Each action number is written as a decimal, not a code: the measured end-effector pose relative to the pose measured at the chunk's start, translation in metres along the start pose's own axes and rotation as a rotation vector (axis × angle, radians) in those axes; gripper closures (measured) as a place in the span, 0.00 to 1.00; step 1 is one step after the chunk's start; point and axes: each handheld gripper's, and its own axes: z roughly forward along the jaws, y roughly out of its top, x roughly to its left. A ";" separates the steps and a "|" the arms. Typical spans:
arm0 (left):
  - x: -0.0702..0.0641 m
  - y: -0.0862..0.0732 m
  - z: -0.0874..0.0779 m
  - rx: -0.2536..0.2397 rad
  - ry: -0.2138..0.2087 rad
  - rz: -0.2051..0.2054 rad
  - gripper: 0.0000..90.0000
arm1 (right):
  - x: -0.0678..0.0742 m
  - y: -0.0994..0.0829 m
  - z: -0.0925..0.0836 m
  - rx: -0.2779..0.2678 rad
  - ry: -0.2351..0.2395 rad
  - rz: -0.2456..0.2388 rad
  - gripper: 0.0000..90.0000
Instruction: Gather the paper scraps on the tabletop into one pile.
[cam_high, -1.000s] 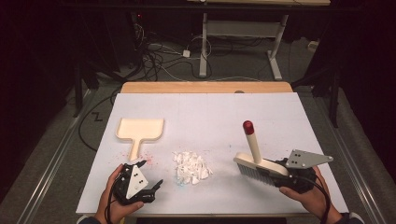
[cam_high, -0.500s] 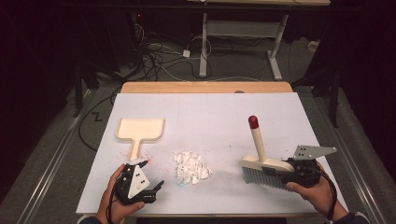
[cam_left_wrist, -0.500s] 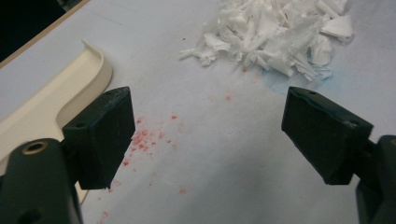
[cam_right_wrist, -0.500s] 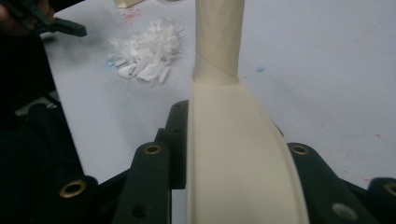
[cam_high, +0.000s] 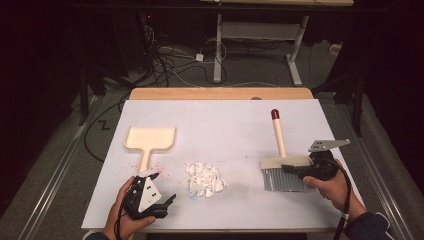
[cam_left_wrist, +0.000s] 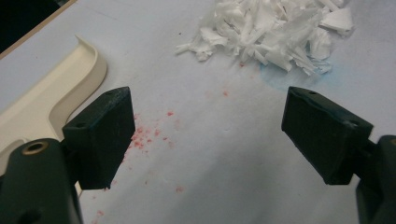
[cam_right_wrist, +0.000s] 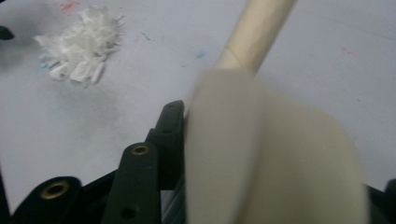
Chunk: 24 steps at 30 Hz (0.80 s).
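Observation:
A hand brush (cam_high: 285, 162) with a cream head, grey bristles and a red-tipped handle lies at the right of the white table (cam_high: 225, 120), handle pointing away. My right gripper (cam_high: 290, 170) is at its head; the jaws have just been opening. In the right gripper view the blurred brush head (cam_right_wrist: 261, 140) sits between them beside the left finger (cam_right_wrist: 170, 135), loose. A pile of white paper scraps (cam_high: 205, 179) (cam_left_wrist: 271, 32) (cam_right_wrist: 79, 42) lies mid-table. A cream dustpan (cam_high: 150, 137) (cam_left_wrist: 46, 102) lies at the left. My left gripper (cam_high: 165, 186) (cam_left_wrist: 205, 135) rests open near the front edge, nothing between its fingers.
Red specks (cam_left_wrist: 149, 135) dot the table surface by the dustpan's handle. A wooden strip (cam_high: 220, 93) borders the table's far edge. Beyond it are desk legs (cam_high: 218, 55) and cables (cam_high: 170, 60) on the dark floor.
My right hand has carried the brush to the right and lower, and its jaws have widened around the head. The left gripper has stayed put.

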 end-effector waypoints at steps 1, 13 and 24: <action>0.000 0.000 0.000 0.000 -0.001 0.001 0.18 | -0.003 0.000 0.000 0.002 -0.007 0.010 0.65; -0.001 0.000 0.000 0.004 -0.004 0.007 0.18 | -0.028 -0.008 -0.011 -0.021 -0.100 0.094 0.44; -0.001 0.000 0.000 0.005 -0.005 0.009 0.19 | -0.019 -0.004 -0.023 -0.082 -0.205 0.021 0.27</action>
